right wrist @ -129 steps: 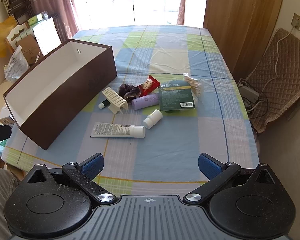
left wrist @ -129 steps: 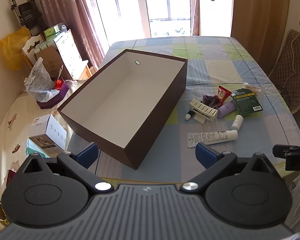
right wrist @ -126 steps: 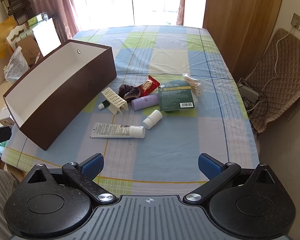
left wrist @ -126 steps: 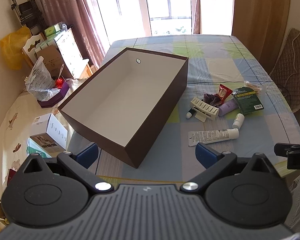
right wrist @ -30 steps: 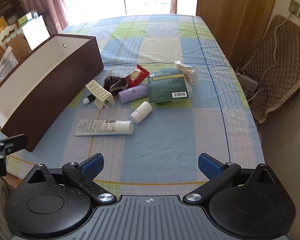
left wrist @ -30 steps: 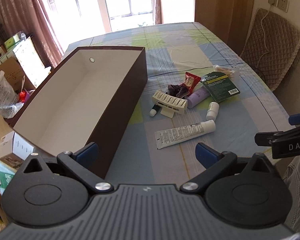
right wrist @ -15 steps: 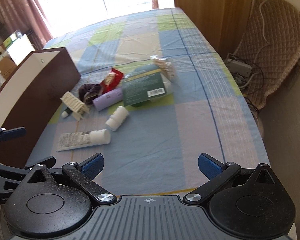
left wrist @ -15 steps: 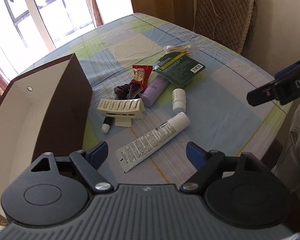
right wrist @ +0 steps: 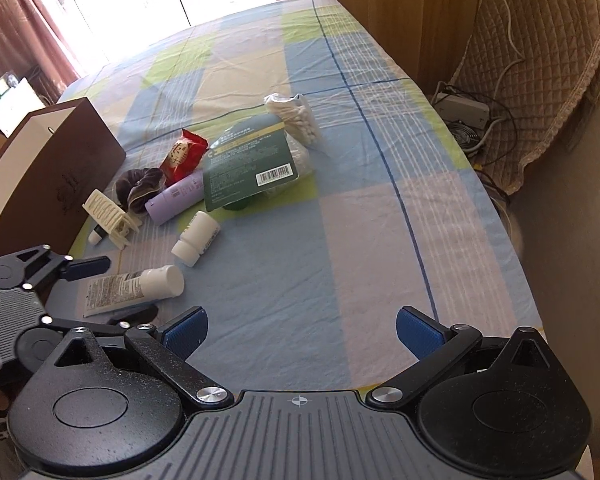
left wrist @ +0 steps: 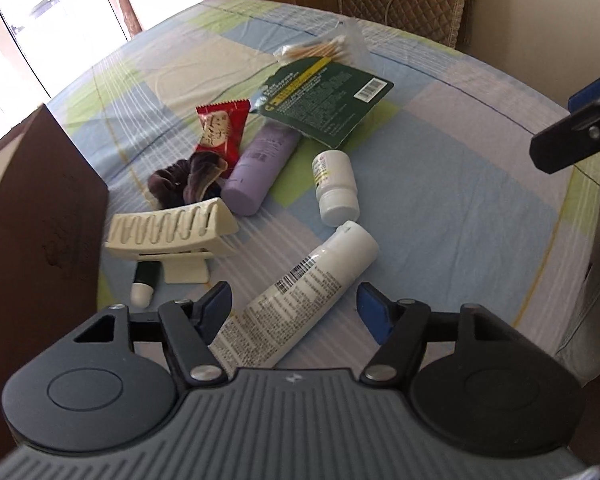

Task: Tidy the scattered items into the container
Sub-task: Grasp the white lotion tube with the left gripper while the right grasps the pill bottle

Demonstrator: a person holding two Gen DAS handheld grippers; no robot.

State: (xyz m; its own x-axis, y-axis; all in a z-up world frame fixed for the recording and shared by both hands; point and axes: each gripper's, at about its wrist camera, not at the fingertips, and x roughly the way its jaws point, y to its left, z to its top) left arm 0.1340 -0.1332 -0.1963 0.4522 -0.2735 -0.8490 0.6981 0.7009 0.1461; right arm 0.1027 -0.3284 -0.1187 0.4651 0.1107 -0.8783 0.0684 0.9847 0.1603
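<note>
Left tongs (left wrist: 294,306) spread astride the white tube (left wrist: 300,292) at 6 o'clock on the desk (left wrist: 440,208), right tongs (right wrist: 300,326) spread and idle, box (left wrist: 40,220) at 9; I'd worry the slick tapered tube squirts out when squeezed.

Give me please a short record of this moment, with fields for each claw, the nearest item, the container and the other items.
left claw: open, astride the tail of the white tube, not closed on it
right claw: open, holds nothing, over bare cloth
container: brown box, left of the pile
other items: purple bottle, small white bottle, cream hair clip, red snack packet, green sachet, cotton swabs
</note>
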